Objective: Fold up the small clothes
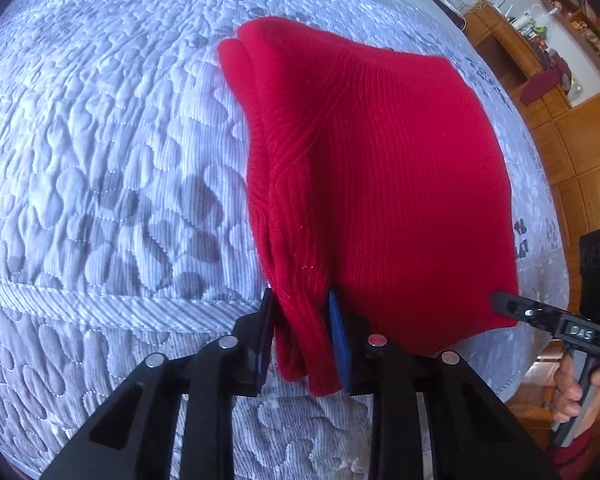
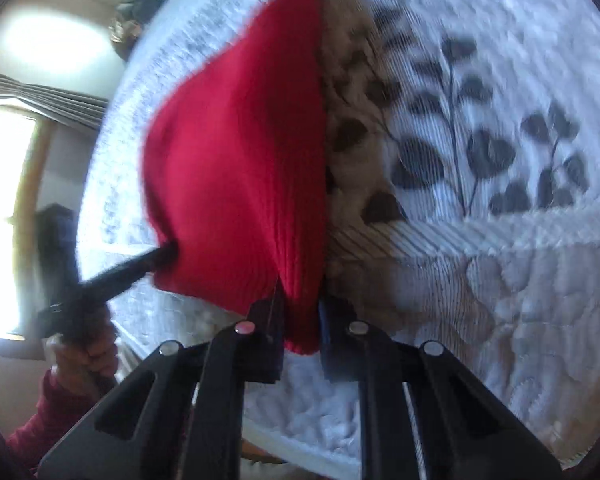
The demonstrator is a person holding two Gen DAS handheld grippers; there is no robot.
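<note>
My L gripper (image 1: 302, 332) clamped on bunched near corner of red knit garment (image 1: 372, 184); R gripper (image 2: 300, 324) pinching other near corner. Garment spans betw both, folded layers, long axis running away from me over quilted bedspread (image 1: 100, 160). R hand (image 1: 572, 388) wraps handle, far right; wooden shelves (image 1: 540, 60) beyond.

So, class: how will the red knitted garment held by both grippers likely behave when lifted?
Probably floppy: the red knitted garment sags between the left gripper and right gripper. Likely grippy rather than slippery, given its ribbed knit. It seems light.
</note>
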